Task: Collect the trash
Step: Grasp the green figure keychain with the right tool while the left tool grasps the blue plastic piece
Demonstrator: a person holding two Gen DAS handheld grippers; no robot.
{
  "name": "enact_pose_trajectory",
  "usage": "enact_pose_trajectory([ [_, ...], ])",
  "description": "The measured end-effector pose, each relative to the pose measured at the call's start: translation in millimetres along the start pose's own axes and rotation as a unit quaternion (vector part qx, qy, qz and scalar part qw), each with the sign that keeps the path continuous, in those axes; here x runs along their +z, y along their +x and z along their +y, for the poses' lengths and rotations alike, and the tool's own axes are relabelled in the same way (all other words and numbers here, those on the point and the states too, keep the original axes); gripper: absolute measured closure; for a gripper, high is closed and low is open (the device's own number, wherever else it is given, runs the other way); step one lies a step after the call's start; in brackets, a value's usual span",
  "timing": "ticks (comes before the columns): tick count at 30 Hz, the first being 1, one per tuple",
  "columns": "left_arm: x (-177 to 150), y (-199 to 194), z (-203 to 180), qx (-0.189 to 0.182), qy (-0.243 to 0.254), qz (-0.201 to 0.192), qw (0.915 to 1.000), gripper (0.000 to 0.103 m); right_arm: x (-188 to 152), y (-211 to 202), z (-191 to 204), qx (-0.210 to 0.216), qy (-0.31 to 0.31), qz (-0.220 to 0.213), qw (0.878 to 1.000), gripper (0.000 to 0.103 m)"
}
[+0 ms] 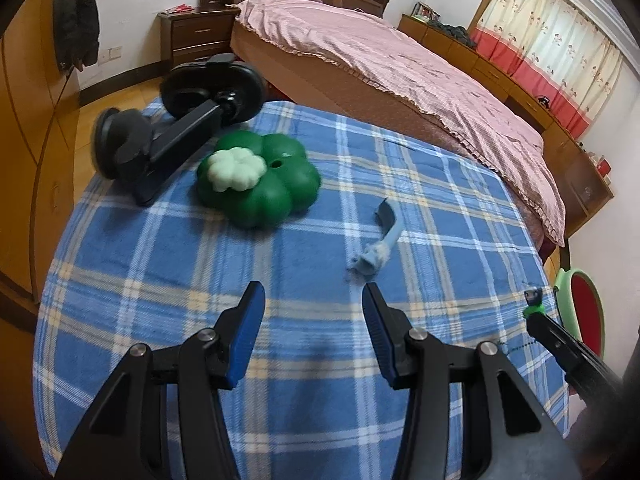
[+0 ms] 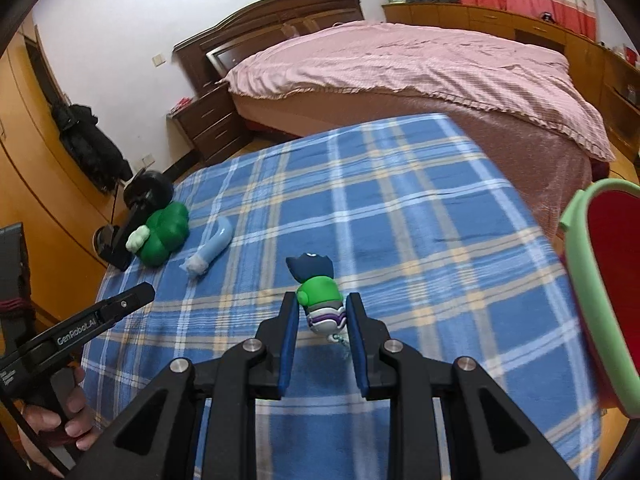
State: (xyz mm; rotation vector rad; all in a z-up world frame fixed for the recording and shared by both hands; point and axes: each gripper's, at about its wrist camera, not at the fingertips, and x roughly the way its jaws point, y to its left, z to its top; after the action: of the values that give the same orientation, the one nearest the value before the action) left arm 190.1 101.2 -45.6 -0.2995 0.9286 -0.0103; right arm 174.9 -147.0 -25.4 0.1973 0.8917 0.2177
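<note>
A small toy figure (image 2: 320, 300) with a green body and dark blue head sits between the pads of my right gripper (image 2: 322, 308), which is shut on it, above the blue plaid cloth (image 2: 400, 200). The figure also shows in the left wrist view (image 1: 534, 303) at the right. My left gripper (image 1: 312, 300) is open and empty over the cloth. A pale blue bent tube with a white wad at its end (image 1: 376, 240) lies just ahead of it to the right, also seen in the right wrist view (image 2: 210, 250).
A green flower-shaped object with a pale top (image 1: 258, 178) and a black stand device (image 1: 172, 136) lie at the cloth's far left. A bin with a green rim and red inside (image 2: 600, 280) stands at the right edge. A pink bed (image 1: 400, 80) is behind.
</note>
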Motion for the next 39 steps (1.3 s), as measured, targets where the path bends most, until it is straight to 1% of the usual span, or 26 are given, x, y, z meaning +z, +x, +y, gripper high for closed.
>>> enact_pose_trajectory([
  [9, 14, 15, -22, -0.014, 0.027, -0.007, 0.9995, 0.053, 6, -12, -36, -0.024, 0.040, -0.018, 0.999, 0.077],
  [16, 25, 39, -39, -0.011, 0.056, 0.006, 0.9984, 0.053, 8, -6, -55, -0.024, 0.063, -0.014, 0.998, 0.077],
  [22, 25, 55, -51, -0.006, 0.086, 0.016, 0.9961, 0.053, 7, -1, -63, -0.021, 0.074, -0.009, 0.997, 0.077],
  [24, 23, 57, -53, -0.006, 0.092, 0.017, 0.9956, 0.056, 8, -1, -64, -0.021, 0.076, -0.008, 0.997, 0.077],
  [26, 21, 59, -55, -0.007, 0.096, 0.021, 0.9951, 0.066, 7, 0, -66, -0.020, 0.078, -0.007, 0.997, 0.077],
  [27, 21, 59, -55, -0.006, 0.098, 0.019, 0.9950, 0.067, 7, -1, -66, -0.020, 0.079, -0.007, 0.997, 0.077],
  [29, 20, 59, -56, -0.008, 0.104, 0.019, 0.9944, 0.081, 7, -1, -67, -0.018, 0.080, -0.006, 0.997, 0.077],
  [31, 19, 59, -56, -0.016, 0.102, 0.021, 0.9944, 0.087, 6, -2, -67, -0.018, 0.080, -0.007, 0.997, 0.077],
  [39, 14, 40, -64, -0.037, 0.100, 0.006, 0.9942, 0.088, 5, -5, -67, -0.018, 0.080, -0.011, 0.997, 0.077],
])
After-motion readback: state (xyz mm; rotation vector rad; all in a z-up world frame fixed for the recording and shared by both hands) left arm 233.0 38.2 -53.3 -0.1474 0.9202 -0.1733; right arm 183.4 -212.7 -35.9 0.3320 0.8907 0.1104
